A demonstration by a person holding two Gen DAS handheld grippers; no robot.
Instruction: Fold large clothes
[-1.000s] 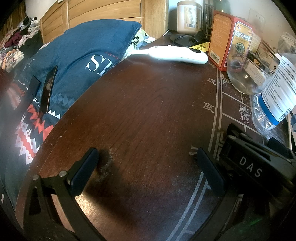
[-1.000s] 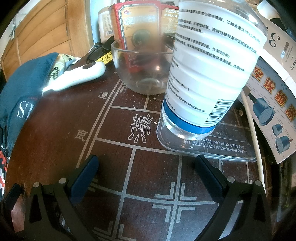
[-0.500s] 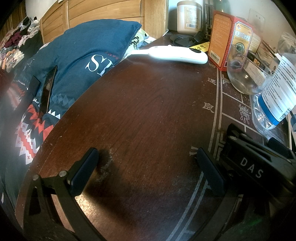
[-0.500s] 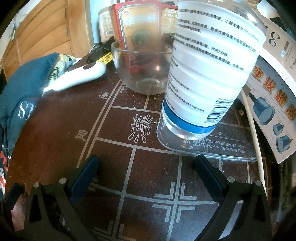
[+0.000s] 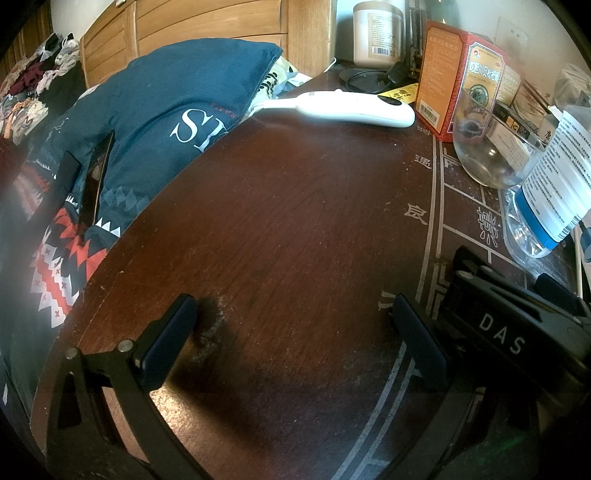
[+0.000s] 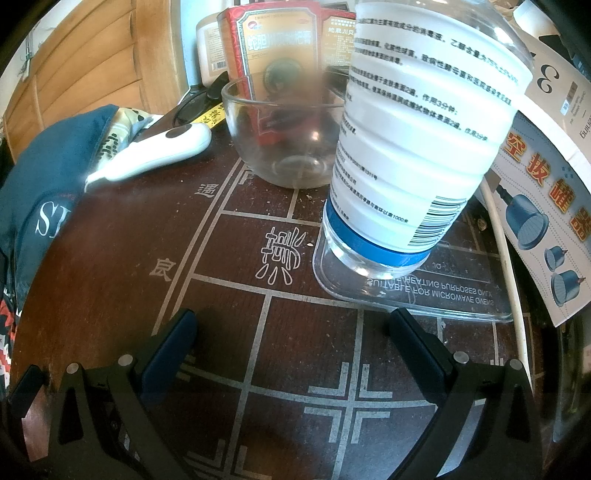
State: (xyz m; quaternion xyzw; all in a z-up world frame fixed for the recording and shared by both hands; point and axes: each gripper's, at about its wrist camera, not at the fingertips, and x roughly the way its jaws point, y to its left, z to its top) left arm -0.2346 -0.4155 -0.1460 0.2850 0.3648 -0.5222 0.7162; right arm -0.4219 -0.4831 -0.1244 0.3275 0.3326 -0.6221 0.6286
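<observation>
A dark blue garment with white letters [image 5: 177, 107] lies bunched off the left edge of the dark wooden table [image 5: 295, 206]; below it spreads red, white and black patterned fabric [image 5: 62, 254]. My left gripper [image 5: 295, 325] rests low over the bare tabletop, open, nothing between its fingers. The right gripper's body, marked DAS [image 5: 509, 332], sits just to its right. In the right wrist view my right gripper [image 6: 291, 339] is open over the table's printed grid lines, empty. The blue garment [image 6: 48, 177] shows at the far left there.
A large plastic bottle [image 6: 417, 147] stands on a clear lid [image 6: 406, 291] just ahead of the right gripper. Behind are a glass bowl [image 6: 284, 136], a red box [image 6: 277, 44], a white handheld device [image 5: 343, 107] and a jar [image 5: 376, 33]. A printed carton [image 6: 546, 206] is at right.
</observation>
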